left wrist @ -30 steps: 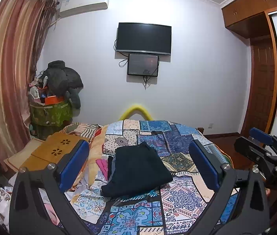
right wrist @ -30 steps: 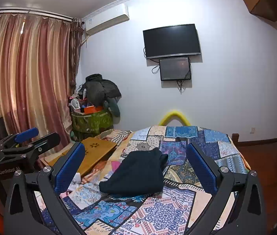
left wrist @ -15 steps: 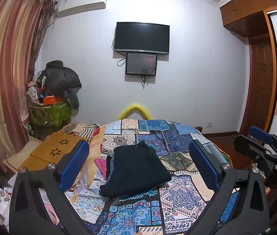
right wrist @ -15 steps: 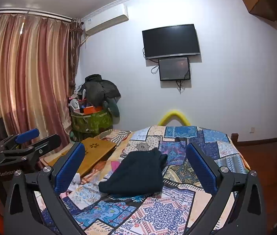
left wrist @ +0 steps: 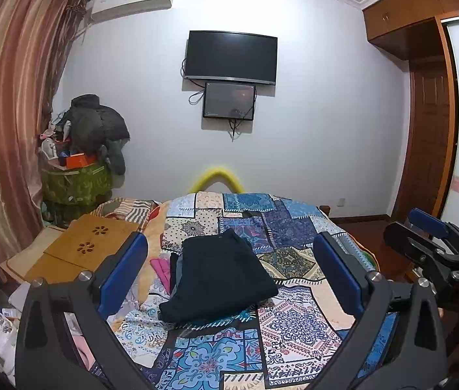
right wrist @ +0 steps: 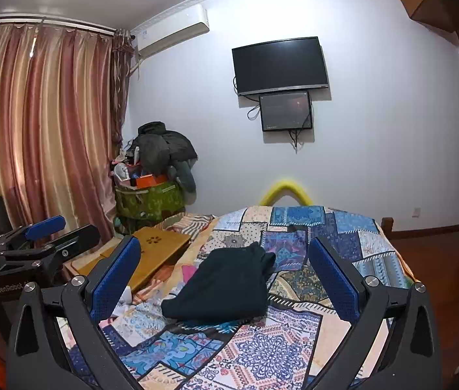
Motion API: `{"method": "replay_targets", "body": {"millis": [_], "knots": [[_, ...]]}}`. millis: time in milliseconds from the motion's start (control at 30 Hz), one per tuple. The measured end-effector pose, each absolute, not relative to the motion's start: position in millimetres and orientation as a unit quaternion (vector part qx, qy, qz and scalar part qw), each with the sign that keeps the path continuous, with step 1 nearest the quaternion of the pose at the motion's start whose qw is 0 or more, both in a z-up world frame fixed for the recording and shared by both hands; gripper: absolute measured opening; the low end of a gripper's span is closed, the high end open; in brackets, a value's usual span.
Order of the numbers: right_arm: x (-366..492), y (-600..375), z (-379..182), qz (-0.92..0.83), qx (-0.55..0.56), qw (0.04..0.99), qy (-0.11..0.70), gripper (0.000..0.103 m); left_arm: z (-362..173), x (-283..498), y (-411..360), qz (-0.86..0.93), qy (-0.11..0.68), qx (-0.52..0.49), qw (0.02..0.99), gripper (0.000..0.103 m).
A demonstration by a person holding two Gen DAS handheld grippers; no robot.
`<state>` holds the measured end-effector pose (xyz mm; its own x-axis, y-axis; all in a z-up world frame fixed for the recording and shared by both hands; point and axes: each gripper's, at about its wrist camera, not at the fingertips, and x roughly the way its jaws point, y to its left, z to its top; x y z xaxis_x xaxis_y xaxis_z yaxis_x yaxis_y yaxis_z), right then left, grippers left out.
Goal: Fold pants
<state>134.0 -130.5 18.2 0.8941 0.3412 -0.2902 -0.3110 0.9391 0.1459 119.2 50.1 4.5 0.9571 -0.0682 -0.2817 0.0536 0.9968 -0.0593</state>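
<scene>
Dark folded pants (left wrist: 219, 276) lie in a compact rectangle on the patchwork bedspread (left wrist: 294, 321), left of the bed's middle. They also show in the right wrist view (right wrist: 226, 286). My left gripper (left wrist: 229, 260) is open and empty, held back from the bed with the pants framed between its blue pads (left wrist: 122, 269). My right gripper (right wrist: 224, 263) is open and empty, also held back and above the bed. Each gripper shows from the side in the other's view: the right one (left wrist: 431, 243), the left one (right wrist: 44, 237).
A wooden lap desk (left wrist: 80, 250) lies on the bed's left side beside pink clothes (left wrist: 161, 266). A green bin piled with clothes (left wrist: 80, 175) stands by the curtain (left wrist: 8, 130). A television (left wrist: 231, 57) hangs on the far wall. A wooden door (left wrist: 431, 136) is at right.
Both grippers have drifted only slightly; the view shifts a little. The pants lie still and both grippers stay open.
</scene>
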Motion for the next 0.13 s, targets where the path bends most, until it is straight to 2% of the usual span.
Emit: {"method": "replay_targets", "body": {"millis": [133], "knots": [[135.9, -133.0, 17.2, 0.166, 0.049, 0.972, 0.160, 0.102, 3.8, 120.9, 47.3, -0.033, 0.146, -0.021, 0.988, 0.103]]}}
